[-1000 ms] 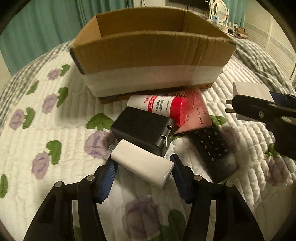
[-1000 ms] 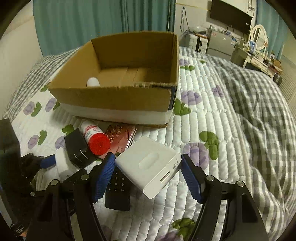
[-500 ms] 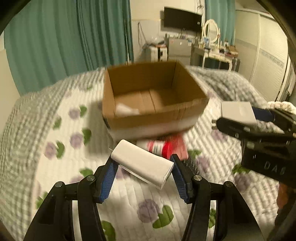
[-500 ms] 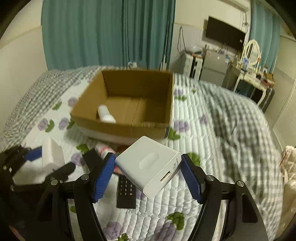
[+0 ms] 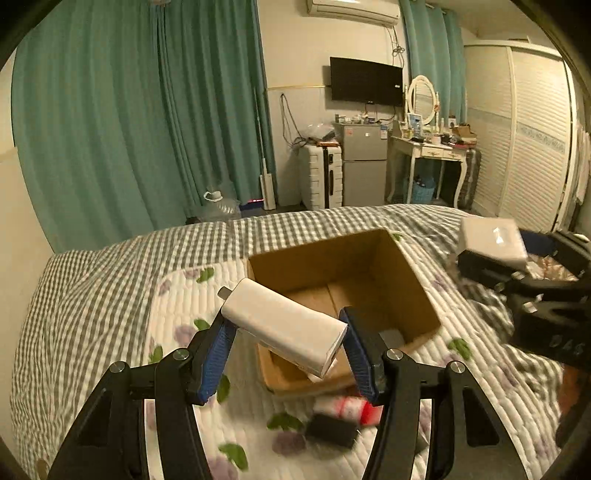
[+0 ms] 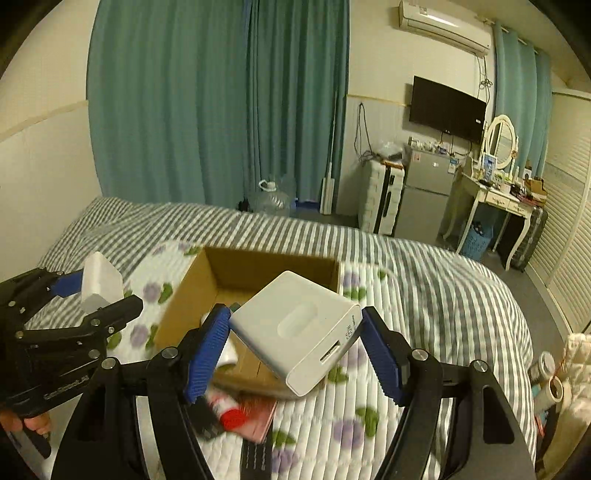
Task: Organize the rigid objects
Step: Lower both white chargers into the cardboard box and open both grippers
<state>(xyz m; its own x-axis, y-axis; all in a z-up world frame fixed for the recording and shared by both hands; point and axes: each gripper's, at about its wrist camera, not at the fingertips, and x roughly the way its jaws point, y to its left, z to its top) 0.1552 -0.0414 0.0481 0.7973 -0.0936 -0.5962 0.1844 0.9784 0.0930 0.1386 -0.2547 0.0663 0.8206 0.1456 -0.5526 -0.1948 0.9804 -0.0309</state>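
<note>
Room: teal curtains cover the wall from 9 to 12 o'clock. A wall-mounted air conditioner sits at 1 o'clock, with a black television below it. On the floor stand a small grey refrigerator, a white suitcase and a white dressing table with an oval mirror. Louvred wardrobe doors run along 3 o'clock.

Surface: a bed with a grey checked cover, overlaid by a white quilt printed with purple flowers and green leaves.

Cardboard box: open-topped, resting on the quilt at centre. A white item lies inside; its identity cannot be determined.

Right gripper: blue pads closed against both sides of a square white charger, held tilted above the box's near edge. The charger's end face bears a port and the marking "65W"; smaller print is illegible.

Left gripper: pads clamped on an oblong white power adapter, tilted, above the box's near-left corner.

On the quilt at 6 o'clock, in front of the box: a white bottle with a red cap, label blurred; a black adapter; a pink booklet; a black remote.

The left gripper's body carries blurred lettering, unreadable.
</note>
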